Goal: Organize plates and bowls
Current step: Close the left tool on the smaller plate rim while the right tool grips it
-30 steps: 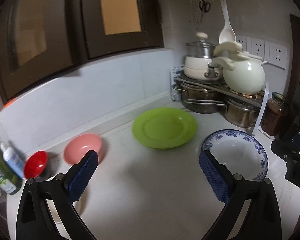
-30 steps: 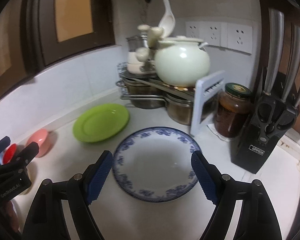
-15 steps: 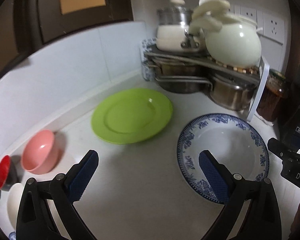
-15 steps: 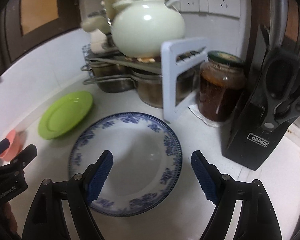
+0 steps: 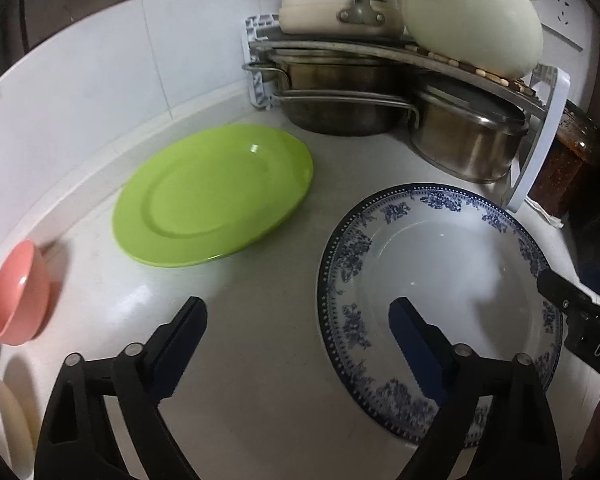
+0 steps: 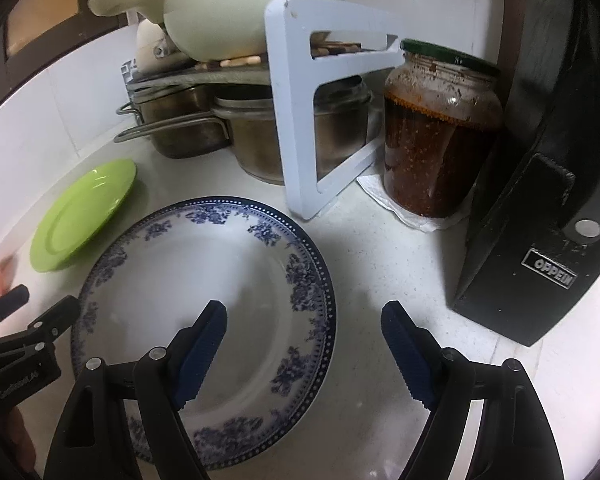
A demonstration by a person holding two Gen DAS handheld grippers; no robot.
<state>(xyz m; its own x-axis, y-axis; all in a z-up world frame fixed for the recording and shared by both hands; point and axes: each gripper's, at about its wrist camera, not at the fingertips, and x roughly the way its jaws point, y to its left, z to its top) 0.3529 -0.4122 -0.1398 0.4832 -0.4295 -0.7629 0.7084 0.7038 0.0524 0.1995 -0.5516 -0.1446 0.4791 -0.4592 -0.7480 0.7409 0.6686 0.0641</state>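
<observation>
A white plate with a blue floral rim lies flat on the white counter. My left gripper is open low over the counter, straddling the plate's left edge. My right gripper is open, straddling the plate's right edge. Nothing is held by either. A lime green plate lies behind and to the left. A pink bowl sits further left, with a white bowl at the frame's lower left edge.
A corner rack holds steel pots below and a cream kettle above. A jar of dark red sauce and a black knife block stand right of the blue plate.
Both grippers have moved forward and down toward the blue-rimmed plate, which now fills much more of both views. The jaws stay open. The red bowl has left the left view.
</observation>
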